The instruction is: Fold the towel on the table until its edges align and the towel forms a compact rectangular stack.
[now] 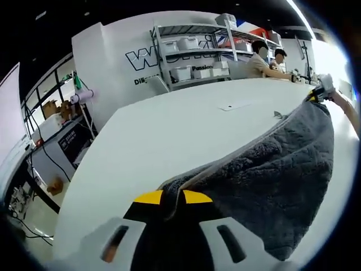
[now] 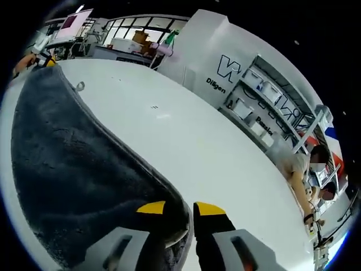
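On the white bench (image 1: pixel 169 135), a dark grey towel (image 1: pixel 276 186) is stretched between the two tools, its fluffy pile facing up and a lighter hem running along its long edge. In the left gripper view, the left hand-held gripper (image 1: pixel 172 197) has its yellow-tipped jaws closed on one corner of the towel, the cloth bunched between them. The towel runs away from there toward the far right, where the right hand-held gripper (image 1: pixel 319 90) pinches the opposite corner, with part of the person's hand just behind it.

In the right gripper view, the right hand-held gripper's jaws are clamped on its own corner of the towel, the hem curling over the tips. From there the cloth spreads along the bench to the upper left, where the left hand-held gripper (image 2: pixel 40 58) holds the other end. A small hanging loop (image 2: pixel 80 86) sticks out from the hem near that far end.

Beyond the bench stands a white wall with dark lettering (image 1: pixel 141 56), and beside it a metal shelf rack (image 1: pixel 197 53) carrying white storage bins. Two people (image 1: pixel 265 59) sit at the far end of the bench.
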{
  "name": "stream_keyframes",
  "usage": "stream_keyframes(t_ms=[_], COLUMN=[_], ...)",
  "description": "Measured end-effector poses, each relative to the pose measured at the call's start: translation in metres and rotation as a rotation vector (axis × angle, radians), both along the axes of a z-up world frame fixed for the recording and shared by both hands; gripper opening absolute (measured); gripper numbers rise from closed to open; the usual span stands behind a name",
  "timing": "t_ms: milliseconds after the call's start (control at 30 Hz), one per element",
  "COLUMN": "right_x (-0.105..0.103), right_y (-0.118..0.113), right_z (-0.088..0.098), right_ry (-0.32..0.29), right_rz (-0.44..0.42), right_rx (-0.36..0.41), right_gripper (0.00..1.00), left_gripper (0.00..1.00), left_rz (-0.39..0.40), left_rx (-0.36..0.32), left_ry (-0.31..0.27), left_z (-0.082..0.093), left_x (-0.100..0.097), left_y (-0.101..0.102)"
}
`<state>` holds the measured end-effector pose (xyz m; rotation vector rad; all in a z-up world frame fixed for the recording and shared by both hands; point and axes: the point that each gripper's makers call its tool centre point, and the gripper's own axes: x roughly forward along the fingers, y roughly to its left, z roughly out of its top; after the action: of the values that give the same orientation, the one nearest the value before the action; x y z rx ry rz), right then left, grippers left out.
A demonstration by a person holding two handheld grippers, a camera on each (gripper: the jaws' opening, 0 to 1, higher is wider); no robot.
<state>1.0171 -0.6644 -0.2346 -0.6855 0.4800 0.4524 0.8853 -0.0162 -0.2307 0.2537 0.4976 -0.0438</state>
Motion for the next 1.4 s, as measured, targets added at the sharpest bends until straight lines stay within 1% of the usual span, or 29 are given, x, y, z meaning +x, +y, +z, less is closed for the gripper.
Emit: stream_keyframes(t_ms=[33, 133, 167, 233, 300, 367, 433, 500, 600, 633, 700, 800, 867, 1000, 1100, 1133, 1267, 1400], right_x=[0.0, -0.001, -0.002, -0.003, -0.005, -0.006, -0.009, -0.009, -0.009, -0.01, -0.011, -0.015, -0.018, -0.022, -0.031, -0.034, -0.05, -0.068], right_y=[-0.001, -0.007, -0.009, -0.012, -0.015, -0.018, -0.022, -0.025, -0.031, -0.033, -0.036, -0.037, -0.038, -0.039, -0.041, -0.04, -0.03, -0.021], right_z=[0.001, 0.006, 0.007, 0.009, 0.011, 0.015, 0.02, 0.026, 0.038, 0.043, 0.05, 0.057, 0.06, 0.067, 0.072, 0.074, 0.075, 0.071], right_ry=[-0.005, -0.029, -0.034, -0.04, -0.043, -0.051, -0.064, -0.082, -0.125, -0.144, -0.162, -0.18, -0.186, -0.197, -0.203, -0.206, -0.18, -0.142], right_rz=[-0.006, -0.028, -0.035, -0.043, -0.057, -0.074, -0.097, -0.115, -0.147, -0.156, -0.161, -0.167, -0.17, -0.176, -0.185, -0.185, -0.16, -0.129], right_rx=[0.0, -0.005, -0.004, -0.001, 0.006, 0.016, 0.025, 0.036, 0.063, 0.072, 0.077, 0.088, 0.093, 0.105, 0.112, 0.125, 0.173, 0.194], right_gripper=[0.24, 0.3, 0.32, 0.34, 0.37, 0.43, 0.51, 0.58, 0.67, 0.67, 0.67, 0.68, 0.69, 0.73, 0.77, 0.78, 0.88, 0.96], left_gripper=[0.15, 0.24, 0.26, 0.27, 0.3, 0.35, 0.4, 0.46, 0.52, 0.53, 0.54, 0.56, 0.59, 0.67, 0.72, 0.74, 0.8, 0.85], left_rz=[0.001, 0.032, 0.038, 0.042, 0.05, 0.059, 0.069, 0.076, 0.075, 0.075, 0.073, 0.06, 0.042, 0.009, -0.01, -0.015, -0.048, -0.086], left_rx=[0.001, -0.004, -0.015, -0.073, -0.091, -0.1, -0.119, -0.153, -0.182, -0.189, -0.196, -0.209, -0.216, -0.224, -0.237, -0.242, -0.258, -0.262], left_ry=[-0.005, -0.04, -0.053, -0.086, -0.1, -0.108, -0.122, -0.145, -0.163, -0.168, -0.177, -0.195, -0.197, -0.199, -0.193, -0.191, -0.192, -0.176], left_z=[0.0, 0.006, 0.008, 0.014, 0.017, 0.019, 0.022, 0.027, 0.033, 0.034, 0.037, 0.042, 0.045, 0.05, 0.05, 0.05, 0.051, 0.049], left_x=[0.0, 0.0, 0.0, 0.0, -0.002, -0.004, -0.006, -0.009, -0.013, -0.015, -0.017, -0.021, -0.025, -0.033, -0.04, -0.042, -0.051, -0.059], left_y=[0.0, 0.007, 0.008, 0.008, 0.011, 0.014, 0.016, 0.016, 0.014, 0.013, 0.012, 0.005, -0.001, -0.014, -0.023, -0.027, -0.042, -0.059])
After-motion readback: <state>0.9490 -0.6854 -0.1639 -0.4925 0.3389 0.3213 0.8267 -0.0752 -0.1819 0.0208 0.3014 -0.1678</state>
